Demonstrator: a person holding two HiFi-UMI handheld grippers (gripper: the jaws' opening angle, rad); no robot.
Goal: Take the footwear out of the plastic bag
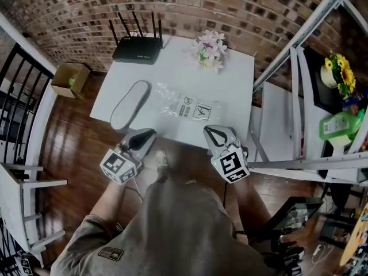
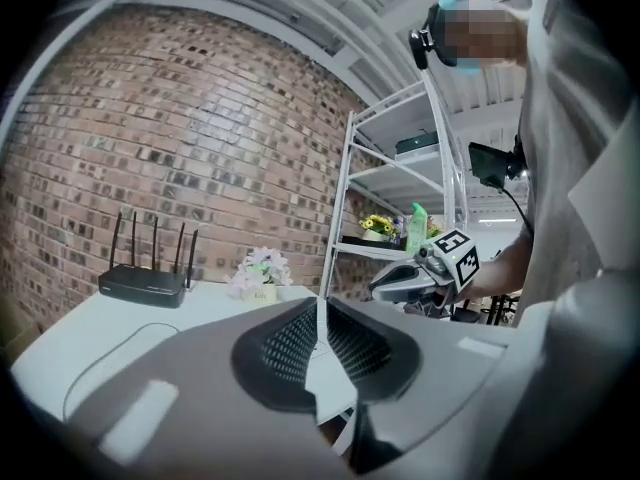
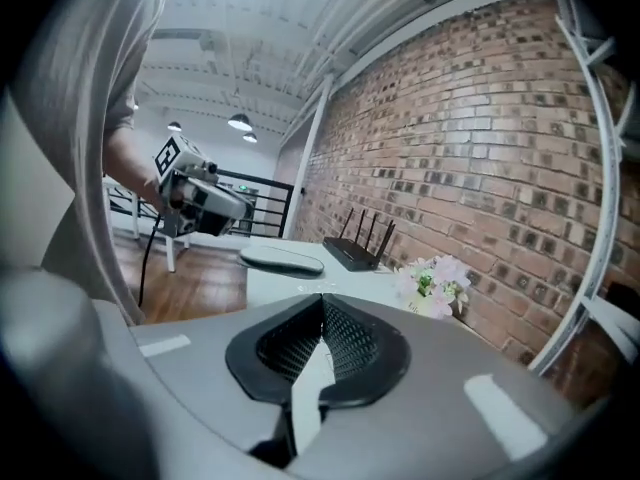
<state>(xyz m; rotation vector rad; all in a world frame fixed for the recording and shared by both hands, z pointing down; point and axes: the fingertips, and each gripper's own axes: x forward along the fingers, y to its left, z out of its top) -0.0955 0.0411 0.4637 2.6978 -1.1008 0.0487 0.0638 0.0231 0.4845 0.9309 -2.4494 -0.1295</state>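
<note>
Left gripper [image 1: 149, 134] and right gripper [image 1: 211, 130] jaws clenched empty, grey slipper [image 1: 130, 104] beside faint clear bag [image 1: 187, 107]

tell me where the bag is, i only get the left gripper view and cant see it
observer: The bag lies flat in the middle of the table.
operator: is the slipper in it
observer: No, the slipper lies outside it, just left of the bag in the head view.
operator: is the right gripper holding anything
observer: No, the right gripper is shut on nothing.
</note>
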